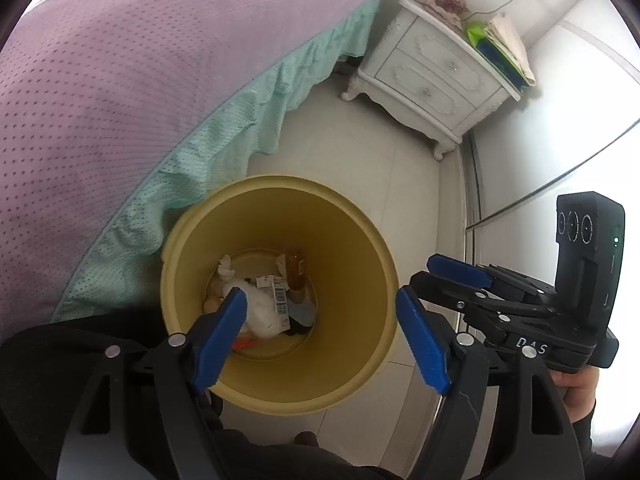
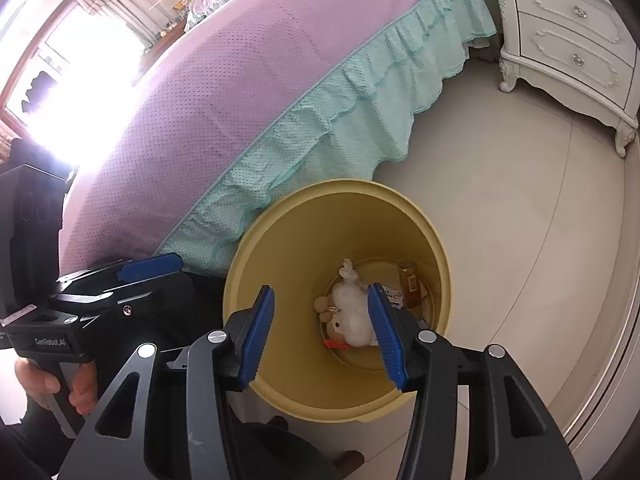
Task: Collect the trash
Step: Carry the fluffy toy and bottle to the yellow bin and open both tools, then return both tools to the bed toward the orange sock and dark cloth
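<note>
Left wrist view: we look down into a round yellow plastic bin (image 1: 352,216) on the pale tiled floor (image 1: 360,136) beside a bed with a lilac cover (image 1: 120,80). Crumpled white tissue (image 1: 260,312), a barcoded carton (image 1: 276,296) and an amber bottle (image 1: 297,270) lie inside. Our left gripper (image 1: 322,340) and right gripper (image 2: 320,336) hover above, fingers parted, empty.

Left tool (image 1: 320,332): blue pads set wide apart, nothing between them, pointing steeply down. Right tool (image 2: 320,332): pads parted more narrowly, also empty and angled down. A bare hand (image 2: 60,384) grips the left tool's handle; another hand (image 1: 576,392), possibly dark-sleeved, holds the right one. The tools sit side by side, near each other.
</note>
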Demonstrator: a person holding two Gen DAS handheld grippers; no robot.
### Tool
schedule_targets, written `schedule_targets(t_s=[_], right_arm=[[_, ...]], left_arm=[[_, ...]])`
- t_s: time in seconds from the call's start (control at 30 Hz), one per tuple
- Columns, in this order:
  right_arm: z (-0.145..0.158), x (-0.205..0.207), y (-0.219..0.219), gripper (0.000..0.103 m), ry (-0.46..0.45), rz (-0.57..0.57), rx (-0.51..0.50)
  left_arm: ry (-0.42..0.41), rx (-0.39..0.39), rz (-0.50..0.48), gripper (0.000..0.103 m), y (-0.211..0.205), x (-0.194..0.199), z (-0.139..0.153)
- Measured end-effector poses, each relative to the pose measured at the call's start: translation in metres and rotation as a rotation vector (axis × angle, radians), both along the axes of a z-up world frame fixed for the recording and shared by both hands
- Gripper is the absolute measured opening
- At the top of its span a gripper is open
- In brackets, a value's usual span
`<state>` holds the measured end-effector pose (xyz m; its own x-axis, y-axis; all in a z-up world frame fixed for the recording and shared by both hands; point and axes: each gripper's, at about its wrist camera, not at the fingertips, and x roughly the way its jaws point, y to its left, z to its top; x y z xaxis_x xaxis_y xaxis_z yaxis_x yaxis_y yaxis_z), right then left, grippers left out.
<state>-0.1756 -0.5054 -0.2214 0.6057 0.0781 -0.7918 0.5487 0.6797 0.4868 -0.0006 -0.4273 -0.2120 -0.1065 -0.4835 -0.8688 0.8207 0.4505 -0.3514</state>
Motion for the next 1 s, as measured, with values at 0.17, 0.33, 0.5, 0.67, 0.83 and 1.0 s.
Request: schedule_targets(t_s=[0.17,0.33,0.5,0.67,0.83,1.0], right_arm=[[0.003,0.007,0.006,0.053,0.004,0.023,-0.009],[0.014,0.013,0.012,0.053,-0.011,0.039,-0.027],[0.046,0.024,0.025,0.053,-0.085,0.083,-0.075],[0.097,0.052,0.051,0.072,-0.215,0.169,-0.161],[0.145,0.095,0.091,0.086,-0.364,0.298,-0.240],[0.185,0.146,0.140,0.092,-0.498,0.443,-0.294]], left_arm=[[0.008,0.000,0.025,0.083,0.008,0.007,0.002],[-0.002,-0.034,0.045,0.083,0.020,0.011,0.014],[-0.101,-0.101,0.104,0.083,0.046,0.018,0.051],[-0.270,-0.139,0.208,0.092,0.091,0.032,0.099],[-0.398,-0.186,0.382,0.099,0.152,0.054,0.147],[-0.486,-0.191,0.571,0.099,0.217,0.081,0.183]])
